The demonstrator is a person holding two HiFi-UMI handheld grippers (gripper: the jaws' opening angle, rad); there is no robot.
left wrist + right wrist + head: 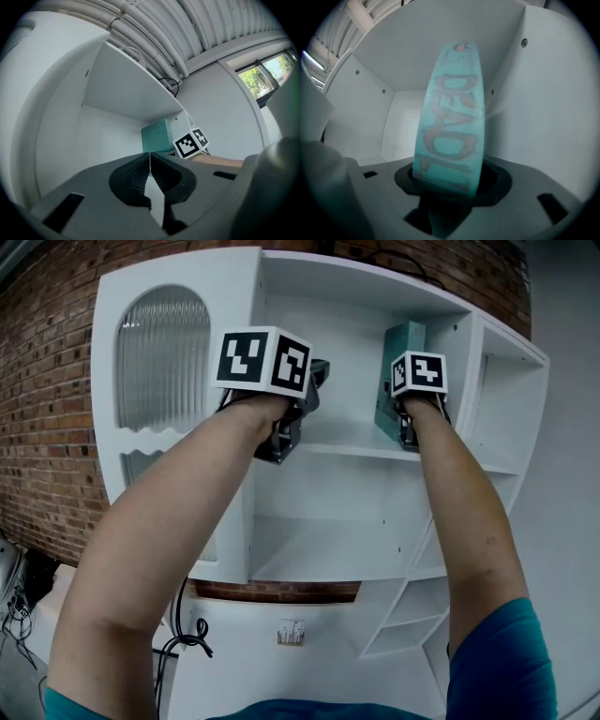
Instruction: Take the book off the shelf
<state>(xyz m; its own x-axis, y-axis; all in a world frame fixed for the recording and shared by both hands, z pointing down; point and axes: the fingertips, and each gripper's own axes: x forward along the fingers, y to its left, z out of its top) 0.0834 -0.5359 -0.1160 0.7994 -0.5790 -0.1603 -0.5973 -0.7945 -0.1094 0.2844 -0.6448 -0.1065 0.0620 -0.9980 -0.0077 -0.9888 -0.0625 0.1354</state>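
A teal book (401, 341) stands upright on the top shelf (347, 450) of a white cabinet, close to the compartment's right wall. My right gripper (406, 432) is at its spine. In the right gripper view the book's spine (452, 122) with large reddish letters sits between the jaws of the right gripper (447, 187), with dark gaps at both sides; I see no pad pressing on it. My left gripper (292, 423) hovers in the same compartment, left of the book. Its pads (150, 157) meet with nothing between them. The book (157, 137) appears beyond them.
The cabinet has a ribbed glass door (161, 362) at left and open shelves below and at the right (408, 610). A brick wall (37, 427) is behind. Black cables (183, 638) hang at lower left. Both forearms reach up to the shelf.
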